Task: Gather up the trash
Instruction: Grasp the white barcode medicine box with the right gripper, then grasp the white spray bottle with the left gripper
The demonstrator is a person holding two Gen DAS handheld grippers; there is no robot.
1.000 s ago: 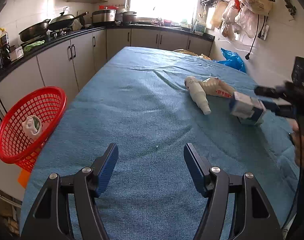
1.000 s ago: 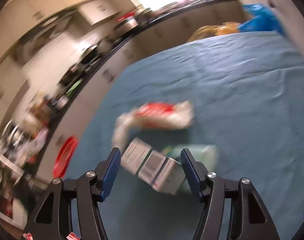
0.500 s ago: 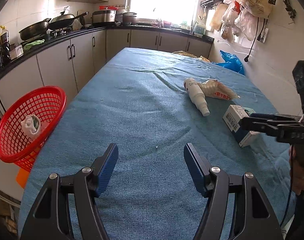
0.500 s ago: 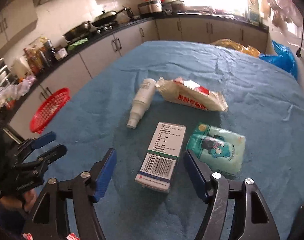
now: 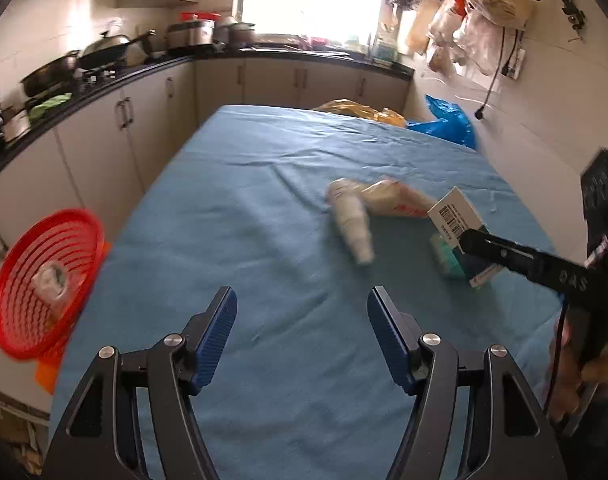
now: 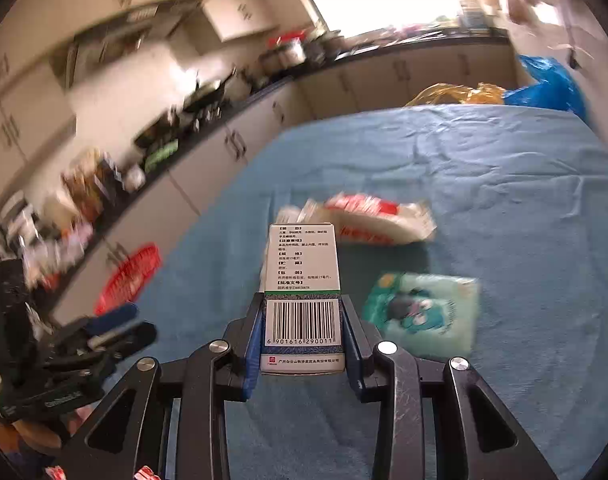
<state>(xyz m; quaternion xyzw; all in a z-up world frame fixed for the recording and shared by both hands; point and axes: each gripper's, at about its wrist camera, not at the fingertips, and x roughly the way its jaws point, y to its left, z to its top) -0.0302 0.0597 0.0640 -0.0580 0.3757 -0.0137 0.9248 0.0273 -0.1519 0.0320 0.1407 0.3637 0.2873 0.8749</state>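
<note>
My right gripper (image 6: 302,320) is shut on a white medicine box (image 6: 303,280) with a barcode and holds it above the blue cloth. The box also shows in the left wrist view (image 5: 456,216), at the tip of the right gripper (image 5: 470,240). A white bottle (image 5: 352,220), a red-and-white snack bag (image 6: 376,220) and a teal tissue pack (image 6: 424,312) lie on the table. My left gripper (image 5: 300,332) is open and empty above the cloth. A red basket (image 5: 44,280) with one white scrap in it hangs at the table's left edge.
The table (image 5: 244,208) is covered in blue cloth. Kitchen cabinets and a counter with pans (image 5: 96,56) run along the left. A yellow bag (image 5: 360,110) and a blue bag (image 5: 448,124) sit past the far end. Bags hang on the right wall.
My right gripper has shut on the medicine box and lifted it off the cloth. The left gripper stays open; its view has shifted slightly.
</note>
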